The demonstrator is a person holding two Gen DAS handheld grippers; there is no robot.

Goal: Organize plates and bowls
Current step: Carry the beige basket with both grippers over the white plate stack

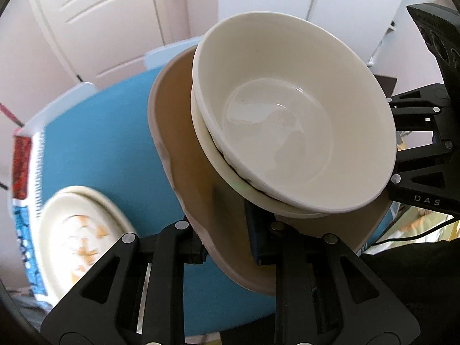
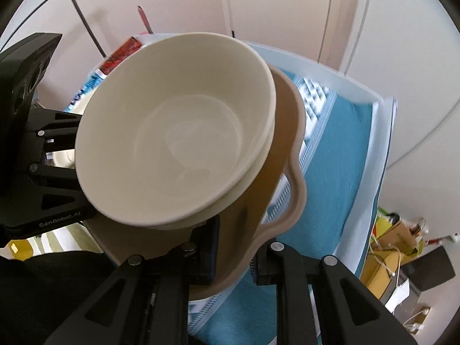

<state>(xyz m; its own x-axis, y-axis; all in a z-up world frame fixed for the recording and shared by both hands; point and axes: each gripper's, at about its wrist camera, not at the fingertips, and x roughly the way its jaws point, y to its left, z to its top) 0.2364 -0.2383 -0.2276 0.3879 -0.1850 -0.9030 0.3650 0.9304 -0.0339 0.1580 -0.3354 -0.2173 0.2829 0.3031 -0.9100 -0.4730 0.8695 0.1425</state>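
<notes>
Two cream bowls (image 1: 287, 132) (image 2: 178, 132) sit nested on a tan plate with a wavy rim (image 1: 178, 143) (image 2: 284, 132). The plate hangs tilted above the blue cloth. My left gripper (image 1: 227, 247) is shut on the plate's near rim in the left wrist view. My right gripper (image 2: 235, 256) is shut on the opposite rim in the right wrist view. Each camera also shows the other gripper's black fingers (image 1: 414, 132) (image 2: 54, 155) reaching under the bowls from the side, with their tips hidden by the bowls.
A cream plate with orange marks (image 1: 77, 235) lies on the blue cloth (image 1: 100, 149) (image 2: 339, 158) at the lower left. A white table edge (image 2: 373, 155) borders the cloth. White doors stand behind. Boxes and cables (image 2: 396, 247) clutter the floor on the right.
</notes>
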